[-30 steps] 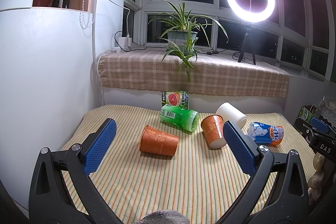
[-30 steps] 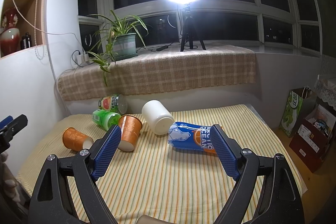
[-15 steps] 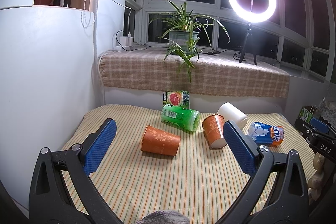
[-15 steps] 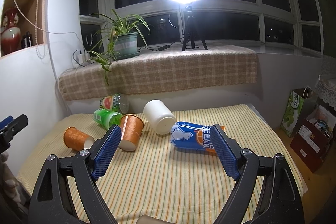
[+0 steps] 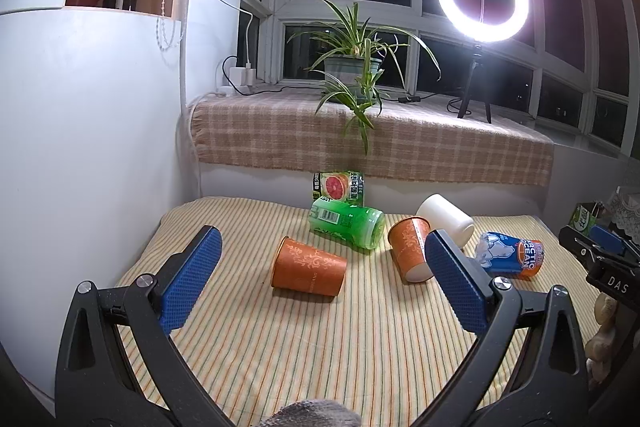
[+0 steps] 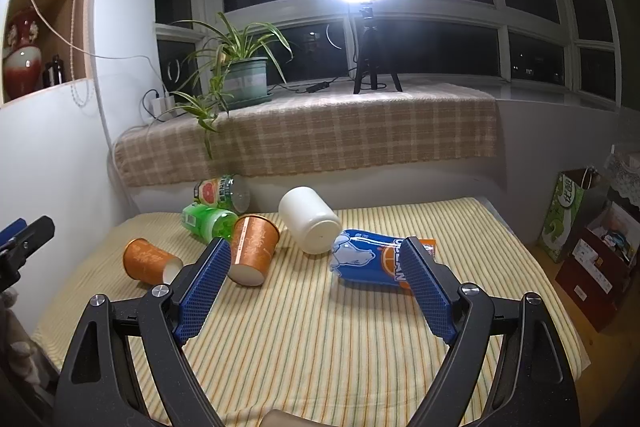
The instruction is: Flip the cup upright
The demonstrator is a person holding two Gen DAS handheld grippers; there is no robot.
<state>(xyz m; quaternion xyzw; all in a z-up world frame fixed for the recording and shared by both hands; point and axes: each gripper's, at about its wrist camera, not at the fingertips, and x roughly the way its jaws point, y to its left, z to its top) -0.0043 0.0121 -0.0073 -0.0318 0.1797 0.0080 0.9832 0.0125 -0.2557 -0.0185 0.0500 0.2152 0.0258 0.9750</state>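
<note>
Cups on their sides across a striped tablecloth (image 5: 360, 347), both grippers spread wide and empty.

Left gripper (image 5: 320, 269) hovers just short of the nearest orange paper cup (image 5: 308, 267), which lies tipped over in front of the green plastic bottle (image 5: 346, 223). A second orange paper cup (image 6: 254, 251) lies right of that bottle, a white cup (image 6: 310, 225) and a blue Arctic Ocean can (image 6: 372, 259) further right. Right gripper (image 6: 316, 277) hangs before them.

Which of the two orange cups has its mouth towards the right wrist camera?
The orange cup beside the white cup: orange cup shows its pale open mouth; the far-left one lies sideways.
</note>
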